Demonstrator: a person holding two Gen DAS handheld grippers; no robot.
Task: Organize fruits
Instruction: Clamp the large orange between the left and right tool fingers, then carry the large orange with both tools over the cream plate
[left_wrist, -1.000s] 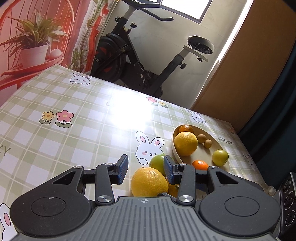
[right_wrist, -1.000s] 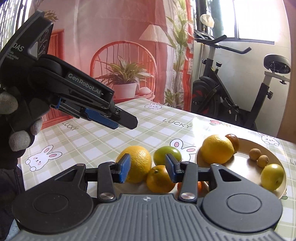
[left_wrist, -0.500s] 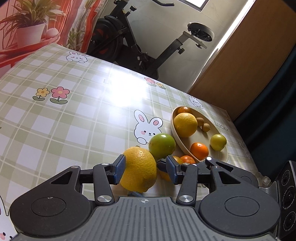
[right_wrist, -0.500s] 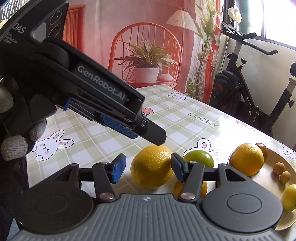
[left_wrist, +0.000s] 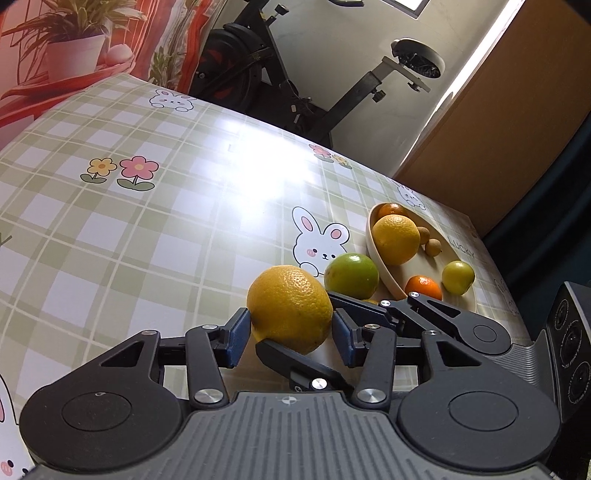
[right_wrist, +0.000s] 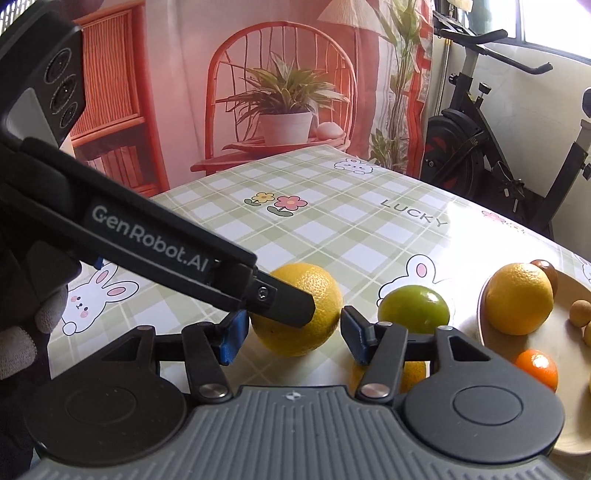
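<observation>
A large yellow orange (left_wrist: 290, 308) (right_wrist: 301, 308) sits on the checked tablecloth between the open jaws of both grippers. My left gripper (left_wrist: 290, 336) straddles it with small gaps at the pads. My right gripper (right_wrist: 293, 334) straddles the same orange from another side, also open; its fingers (left_wrist: 295, 360) cross under the left one. A green fruit (left_wrist: 351, 276) (right_wrist: 413, 310) lies just beyond, beside a beige plate (left_wrist: 384, 273) (right_wrist: 480, 332) with a big orange (left_wrist: 395, 239), a tangerine (left_wrist: 423, 287), a yellow-green fruit (left_wrist: 458, 277) and small brown fruits (left_wrist: 433, 246).
Another small orange (right_wrist: 410, 371) lies on the cloth under my right gripper's right finger. The table edge runs close behind the plate. An exercise bike (left_wrist: 280, 77) and a red backdrop with a potted plant (right_wrist: 284, 107) stand beyond the table.
Both grippers have moved in on the large yellow orange, which now sits between both pairs of jaws. The right gripper swung left from the small orange to this one.
</observation>
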